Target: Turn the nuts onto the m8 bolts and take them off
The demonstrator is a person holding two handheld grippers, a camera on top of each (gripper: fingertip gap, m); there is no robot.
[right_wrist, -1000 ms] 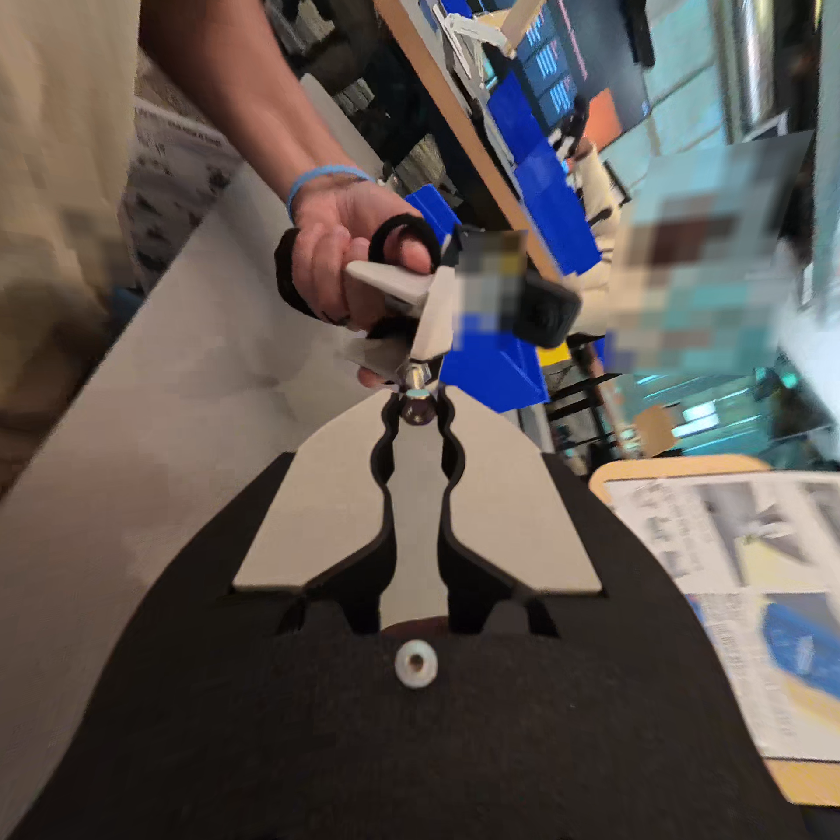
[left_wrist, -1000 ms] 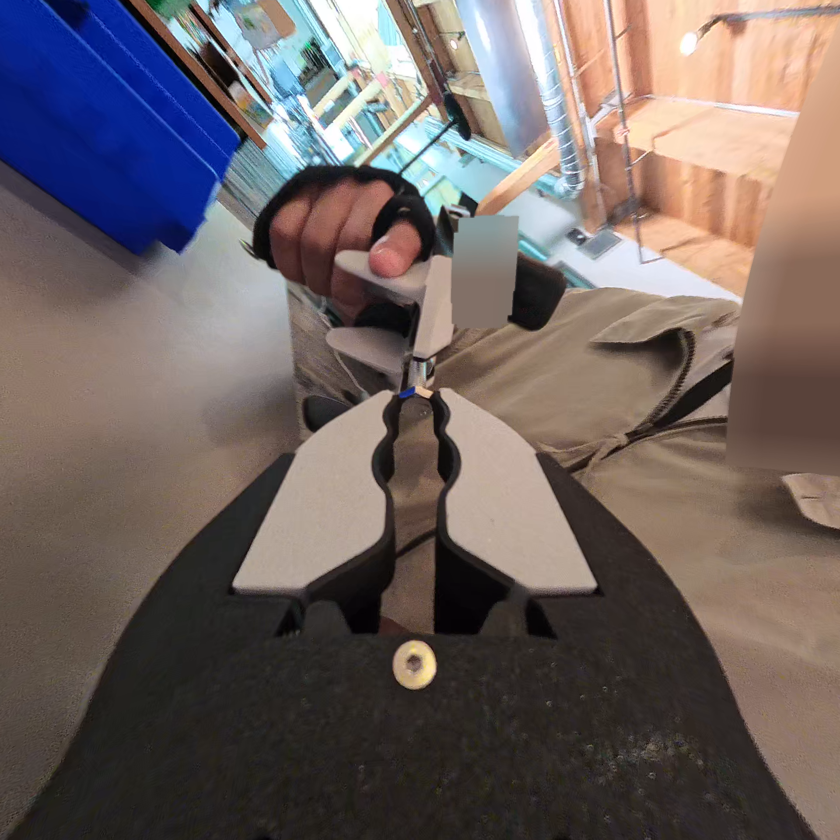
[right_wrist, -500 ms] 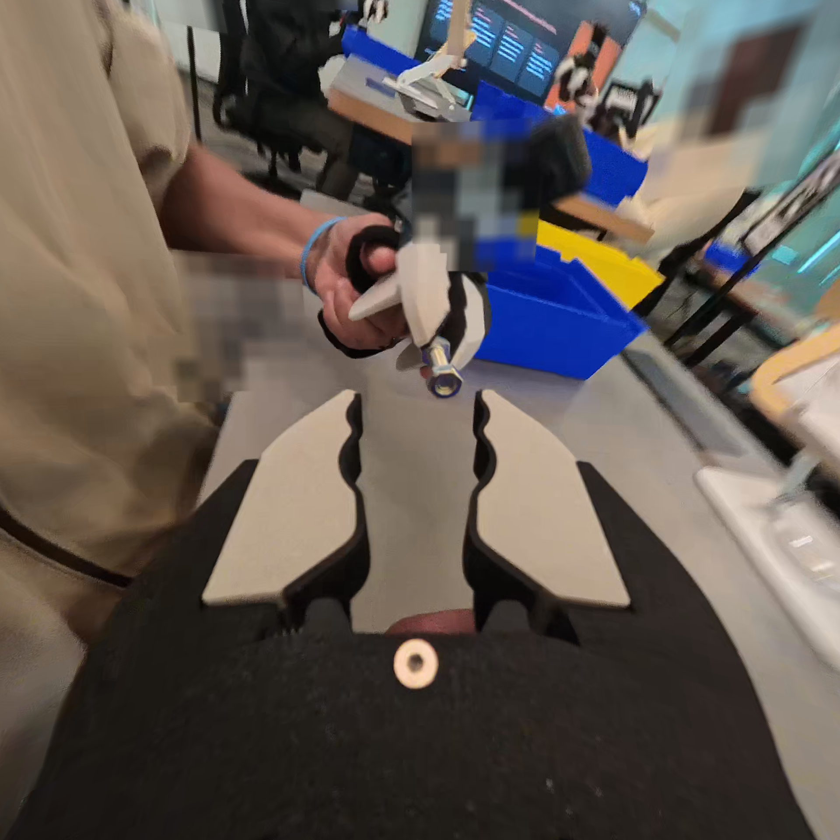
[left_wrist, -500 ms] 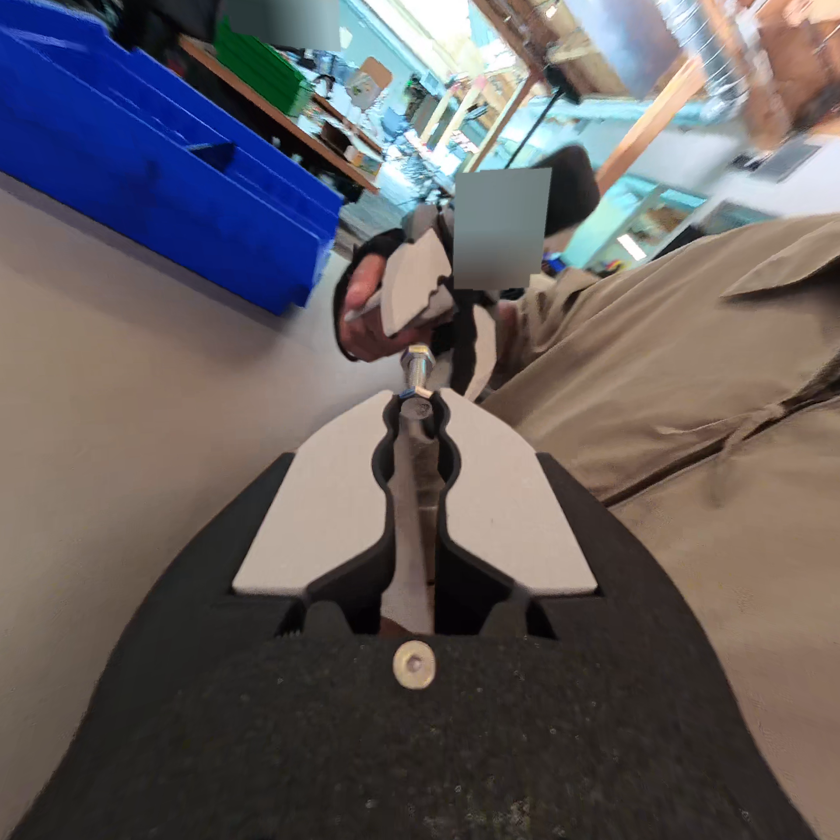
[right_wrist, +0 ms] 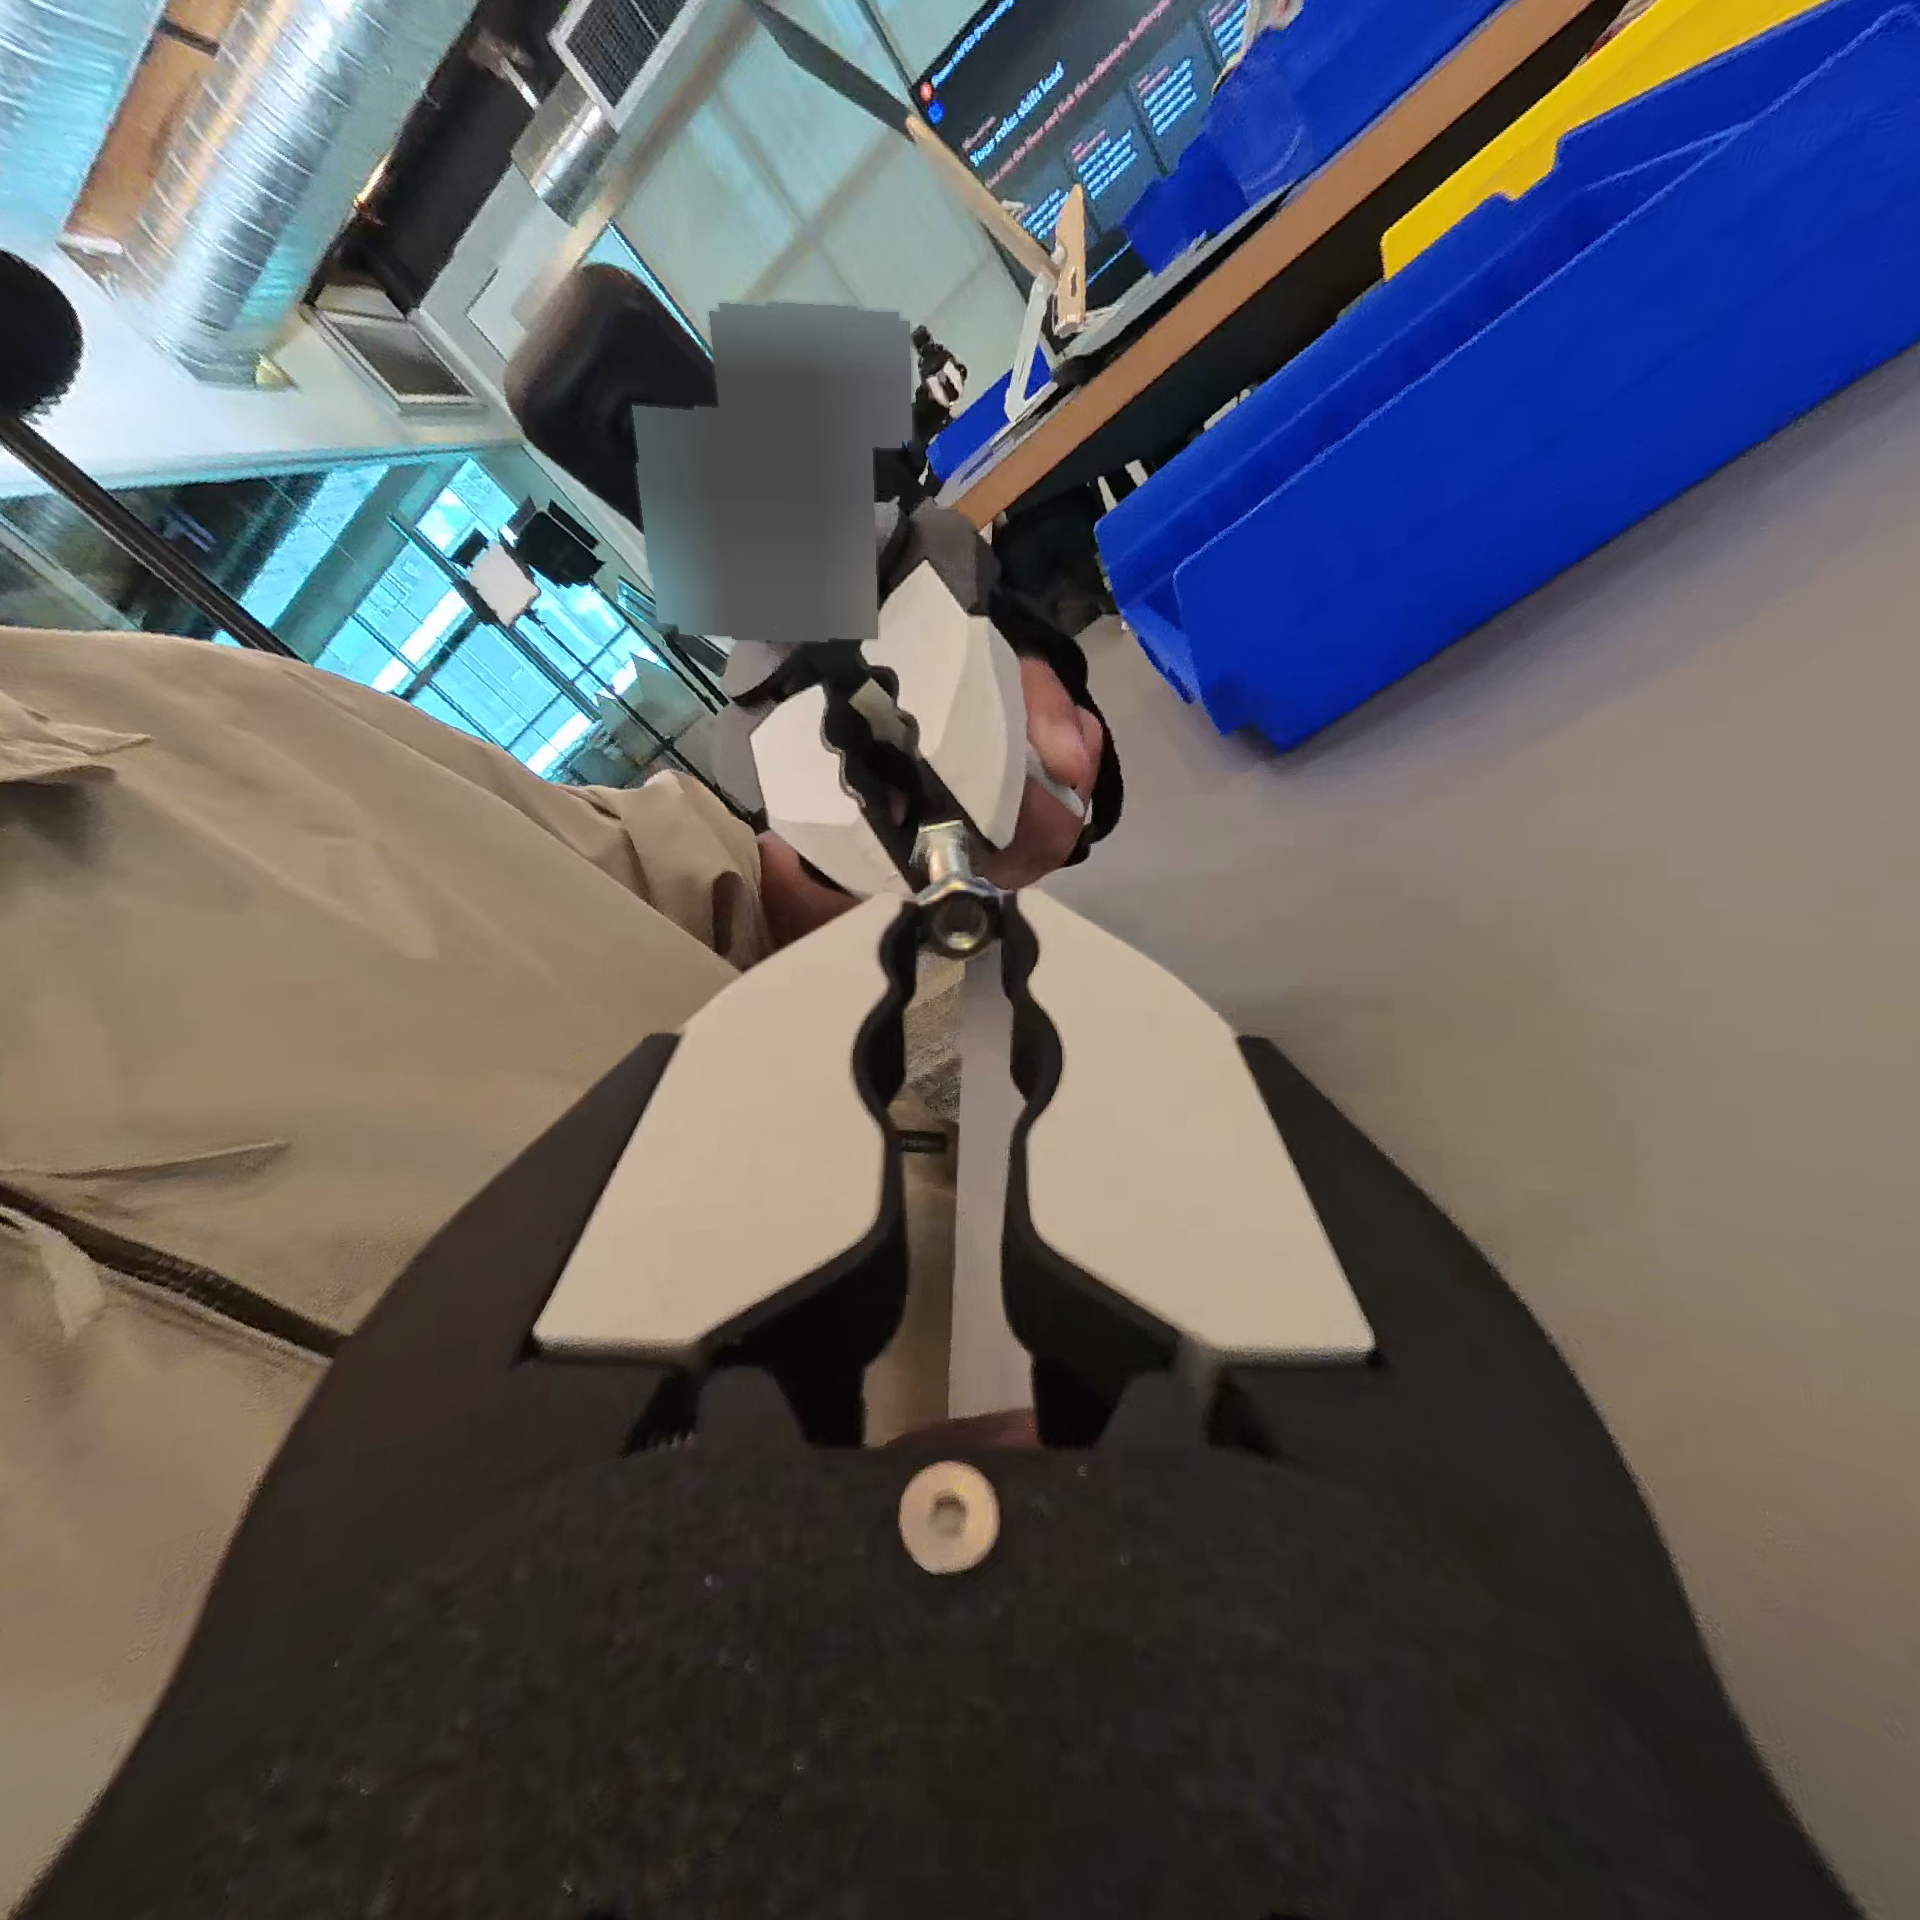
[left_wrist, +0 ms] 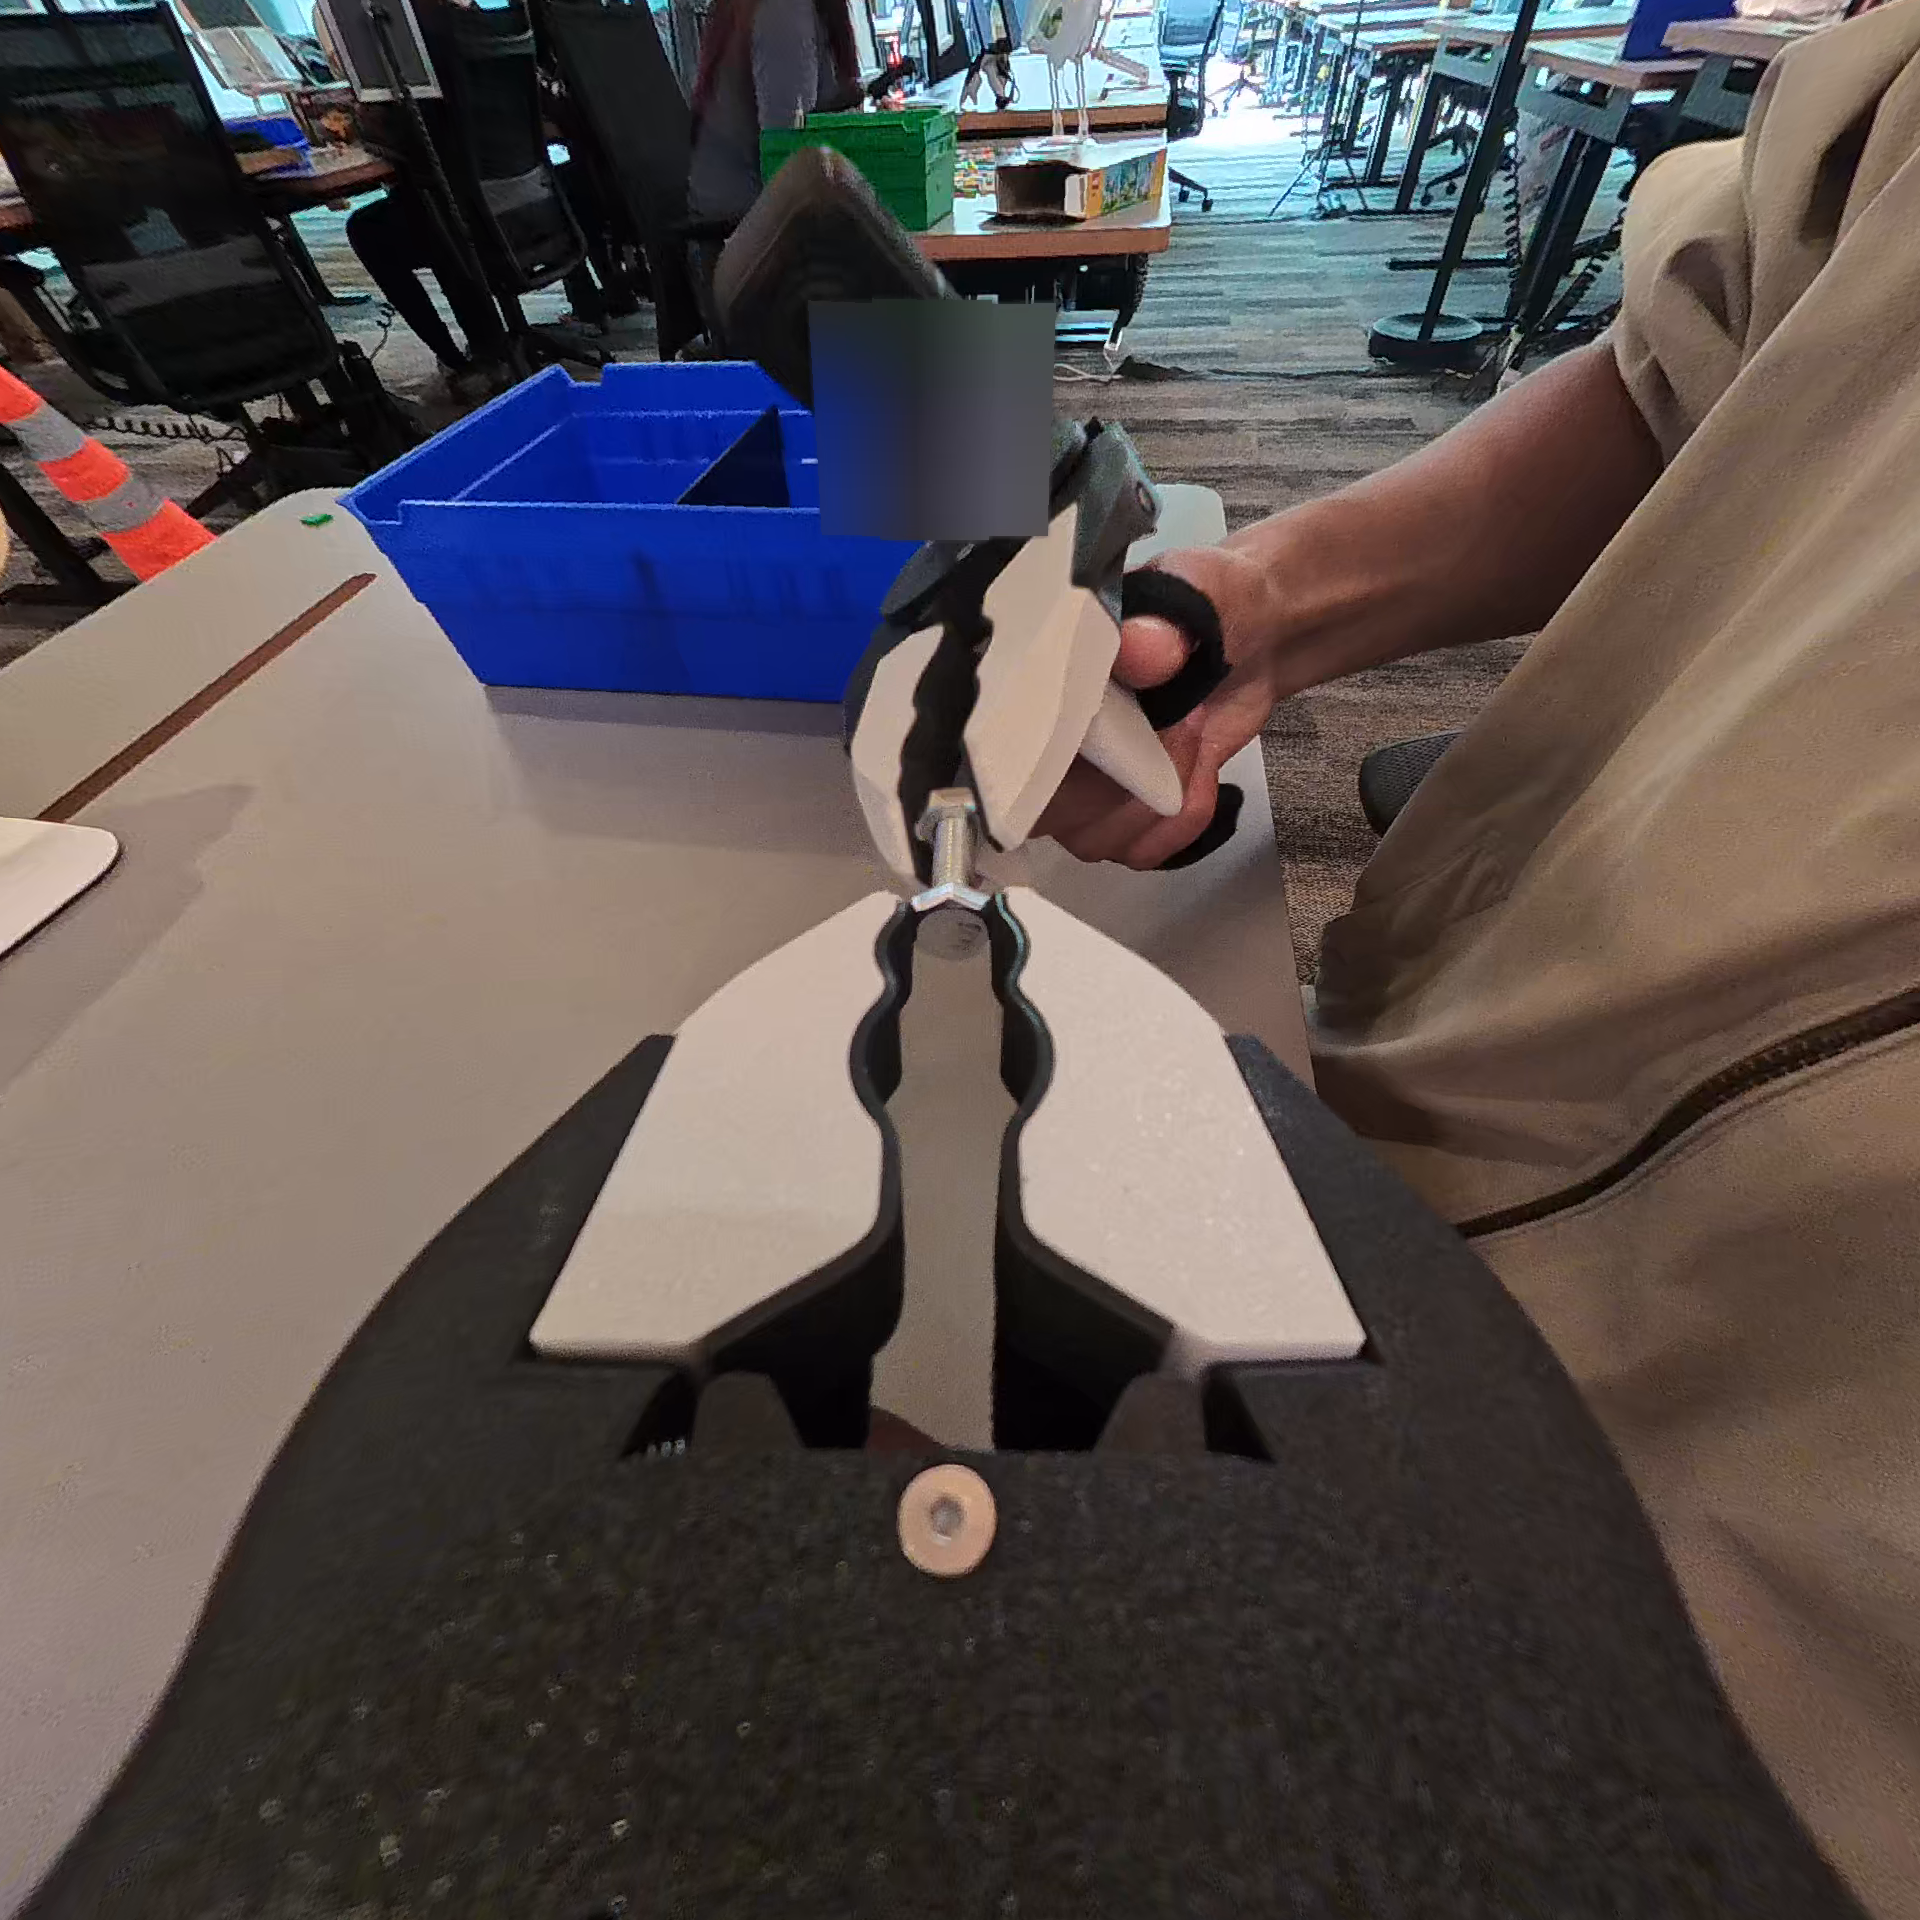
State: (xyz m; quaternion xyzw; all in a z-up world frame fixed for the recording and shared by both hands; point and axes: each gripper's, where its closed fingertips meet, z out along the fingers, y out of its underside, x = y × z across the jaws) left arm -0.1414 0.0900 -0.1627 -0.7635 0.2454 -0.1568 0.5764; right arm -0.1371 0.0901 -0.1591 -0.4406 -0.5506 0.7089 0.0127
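Gripping the bolt [left_wrist: 948, 928] head, your left gripper [left_wrist: 950, 914] is clenched; your right gripper [right_wrist: 958, 920] clamps the nut [right_wrist: 958, 924] at frame centre.

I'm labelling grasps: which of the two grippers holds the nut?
The right gripper: its tips pinch the nut, hole facing its camera. The left gripper pinches the bolt by its solid head.
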